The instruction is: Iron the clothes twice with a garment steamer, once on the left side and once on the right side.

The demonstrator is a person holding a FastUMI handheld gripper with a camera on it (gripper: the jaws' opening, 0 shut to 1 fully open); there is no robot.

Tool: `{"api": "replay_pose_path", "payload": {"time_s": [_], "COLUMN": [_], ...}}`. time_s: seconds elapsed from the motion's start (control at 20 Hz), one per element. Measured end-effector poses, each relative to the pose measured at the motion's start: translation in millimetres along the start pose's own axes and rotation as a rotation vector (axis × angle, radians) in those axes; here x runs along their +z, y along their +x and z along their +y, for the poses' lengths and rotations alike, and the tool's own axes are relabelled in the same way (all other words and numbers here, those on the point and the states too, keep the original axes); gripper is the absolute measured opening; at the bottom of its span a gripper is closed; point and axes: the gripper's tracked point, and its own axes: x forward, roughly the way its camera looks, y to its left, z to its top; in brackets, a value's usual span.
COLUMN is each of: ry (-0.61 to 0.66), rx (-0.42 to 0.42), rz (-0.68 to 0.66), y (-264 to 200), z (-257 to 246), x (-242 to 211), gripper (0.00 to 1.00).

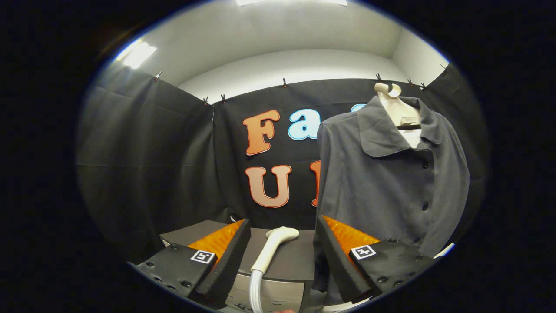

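Gripper open, steamer btwn fingers, shirt beyond right

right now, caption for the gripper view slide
Open claw flanks the white steamer head on the grey table, grey button-up shirt hanging just beyond.

Grey table beyond claw; white steamer head lies on it, between spread fingers.

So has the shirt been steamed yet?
Not that I can tell. The hand-held gripper is open, its fingers either side of the white steamer head lying on the grey table, not yet gripped. The grey shirt hangs beside it. Both the left and right passes look still to do.
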Motion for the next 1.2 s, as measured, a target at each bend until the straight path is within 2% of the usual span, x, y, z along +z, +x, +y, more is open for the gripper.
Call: {"api": "replay_pose_path", "payload": {"time_s": [0.2, 0.4, 0.7, 0.85, 1.0, 1.2], "ry": [-0.039, -0.012, -0.064, -0.099, -0.078, -0.042], "rx": [-0.001, 0.023, -0.013, -0.07, -0.098, -0.096], "rz": [0.061, 0.154, 0.252, 0.321, 0.442, 0.525], "y": [44, 70, 123, 155, 161, 168], "z": [13, 31, 33, 23, 19, 18], "x": [-19, -50, -88, -119, -161, -187], "gripper": [0.98, 0.98, 0.97, 0.98, 0.99, 0.99]}}
